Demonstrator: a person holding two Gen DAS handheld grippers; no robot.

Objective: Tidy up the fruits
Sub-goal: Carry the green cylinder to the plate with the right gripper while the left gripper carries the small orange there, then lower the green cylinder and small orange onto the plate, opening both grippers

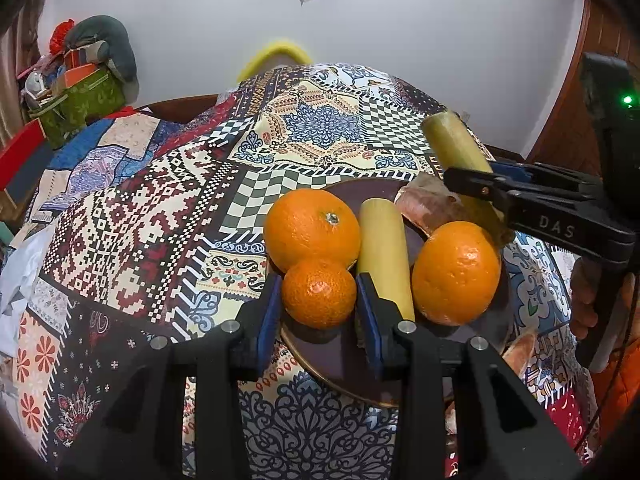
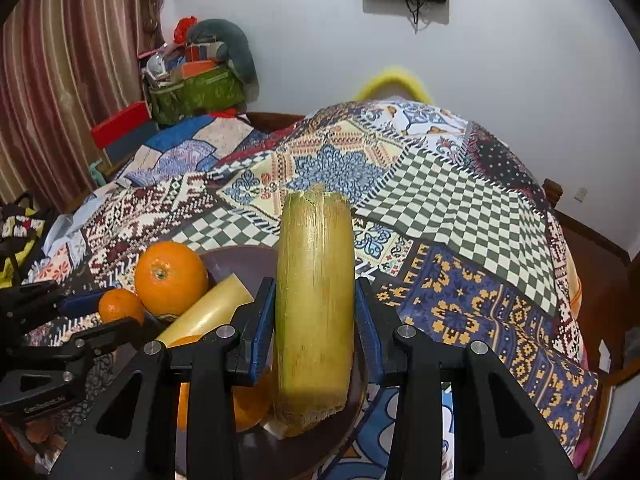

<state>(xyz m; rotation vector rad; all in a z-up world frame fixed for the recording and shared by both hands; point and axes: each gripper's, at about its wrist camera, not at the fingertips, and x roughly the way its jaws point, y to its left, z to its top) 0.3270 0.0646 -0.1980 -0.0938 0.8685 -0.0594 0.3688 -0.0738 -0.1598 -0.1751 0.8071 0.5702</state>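
A dark brown plate lies on the patterned cloth and holds two large oranges, a yellow sugarcane piece and a pinkish peel. My left gripper is shut on a small mandarin at the plate's near edge. My right gripper is shut on a second, greenish sugarcane piece, held over the plate's right side. That gripper and cane show in the left wrist view. The left gripper, mandarin and one orange show at the left of the right wrist view.
A patchwork cloth covers the table. A green bag of clutter and a red box stand at the far left. A yellow hoop sits behind the table against the white wall. Another fruit lies right of the plate.
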